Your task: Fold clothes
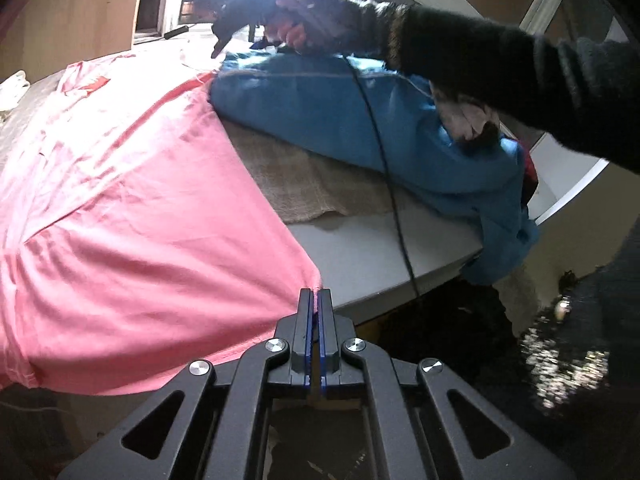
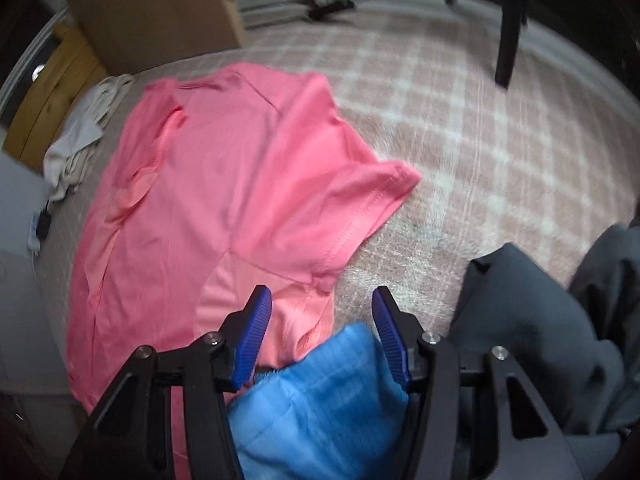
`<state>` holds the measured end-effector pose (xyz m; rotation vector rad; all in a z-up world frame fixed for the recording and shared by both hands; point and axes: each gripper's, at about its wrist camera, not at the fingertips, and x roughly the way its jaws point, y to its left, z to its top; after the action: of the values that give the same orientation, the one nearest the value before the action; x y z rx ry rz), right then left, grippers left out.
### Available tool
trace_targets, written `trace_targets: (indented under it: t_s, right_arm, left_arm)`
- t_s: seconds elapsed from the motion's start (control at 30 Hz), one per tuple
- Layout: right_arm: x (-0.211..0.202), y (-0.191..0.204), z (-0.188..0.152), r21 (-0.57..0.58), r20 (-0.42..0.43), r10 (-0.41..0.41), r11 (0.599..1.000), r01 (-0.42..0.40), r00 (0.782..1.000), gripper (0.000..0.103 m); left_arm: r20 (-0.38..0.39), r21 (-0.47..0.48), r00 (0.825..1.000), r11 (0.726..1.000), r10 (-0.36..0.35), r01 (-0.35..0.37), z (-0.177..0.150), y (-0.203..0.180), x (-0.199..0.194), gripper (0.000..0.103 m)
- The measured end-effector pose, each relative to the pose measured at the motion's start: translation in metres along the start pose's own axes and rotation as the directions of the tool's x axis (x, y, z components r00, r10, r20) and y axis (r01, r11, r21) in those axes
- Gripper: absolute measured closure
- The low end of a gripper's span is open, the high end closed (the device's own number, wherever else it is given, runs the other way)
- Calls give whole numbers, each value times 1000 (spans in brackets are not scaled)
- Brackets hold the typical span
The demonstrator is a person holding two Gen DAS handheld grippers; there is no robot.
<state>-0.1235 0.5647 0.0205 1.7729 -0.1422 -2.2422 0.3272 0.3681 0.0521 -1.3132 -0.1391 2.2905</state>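
Pinching the near corner of the pink T-shirt [image 1: 132, 208], the left gripper [image 1: 316, 300] has its two fingers pressed together with the hem edge caught between the blue pads at the table's [image 1: 360, 256] front edge. From that corner the shirt spreads away to the left across the table, partly over a beige checked cloth [image 1: 312, 184].

Right gripper [image 2: 322, 308]: fingers spread apart, nothing pressed between the pads. In the right wrist view it hangs above the shirt's side near the armpit seam, the left pad [image 2: 250, 340] over pink fabric and the right pad over the checked cloth. A blue garment [image 2: 316, 396] bunches directly beneath the gripper body, overlapping the shirt's edge. A grey garment [image 2: 532, 340] lies to the right.

In the left wrist view the person's hand [image 1: 308, 20], in a dark sleeve, holds the right gripper above the far end of the blue garment.
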Motion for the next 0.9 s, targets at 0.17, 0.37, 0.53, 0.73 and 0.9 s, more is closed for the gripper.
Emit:
trace_targets:
  t_s: [0.17, 0.37, 0.53, 0.73, 0.9]
  right_arm:
    - [10, 12, 1, 14, 29, 24, 1000, -25, 999, 54]
    - [14, 33, 4, -44, 33, -1, 999, 3, 999, 98]
    - [-17, 51, 12, -6, 90, -24, 1000, 25, 996, 98]
    - [-29, 128, 35, -157, 111, -86, 982, 103, 990, 98]
    - [16, 175, 53, -208, 82, -143, 965, 157, 986, 98]
  left_arm:
    - [15, -33, 1000, 999, -5, 5, -1, 13, -17, 102]
    - [24, -76, 1000, 997, -20, 21, 3, 22, -15, 102]
    - [80, -170, 997, 985, 21, -7, -5, 41, -38, 102]
    - [106, -342, 979, 931, 175, -129, -35, 90, -79, 102]
    - [60, -405, 967, 891, 247, -203, -58, 123, -80, 102]
